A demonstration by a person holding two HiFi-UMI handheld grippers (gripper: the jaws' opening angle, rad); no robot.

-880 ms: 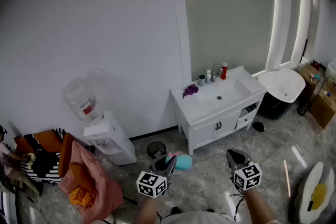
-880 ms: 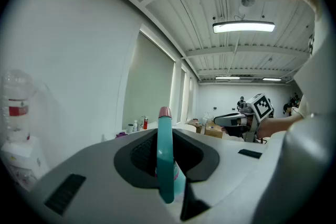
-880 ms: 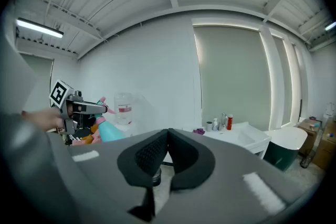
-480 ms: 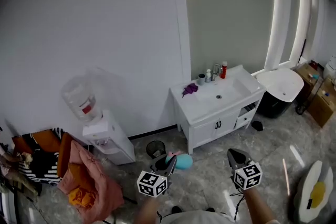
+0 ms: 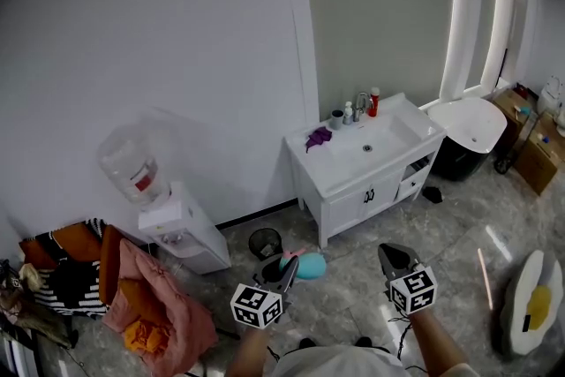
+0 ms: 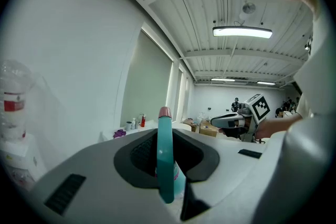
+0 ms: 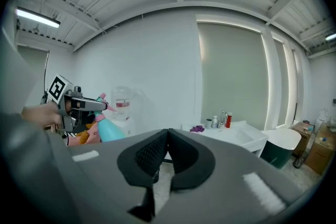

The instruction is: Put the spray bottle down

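- Since the earlier frame both grippers keep their low places, and the white sink cabinet [image 5: 353, 206] sits slightly higher in the head view.
- The left gripper [image 5: 281, 267] clamps the teal plastic spray bottle [image 5: 309, 267] with its pink nozzle, held above the grey tiled floor [image 5: 459, 229].
- The right gripper [image 5: 395, 254] is pinched together and empty.

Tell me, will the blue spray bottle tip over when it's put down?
Probably not: the spray bottle has a wide, rounded body, so it should stand steady. Its smooth plastic looks slippery, though the left hand-held gripper holds it.
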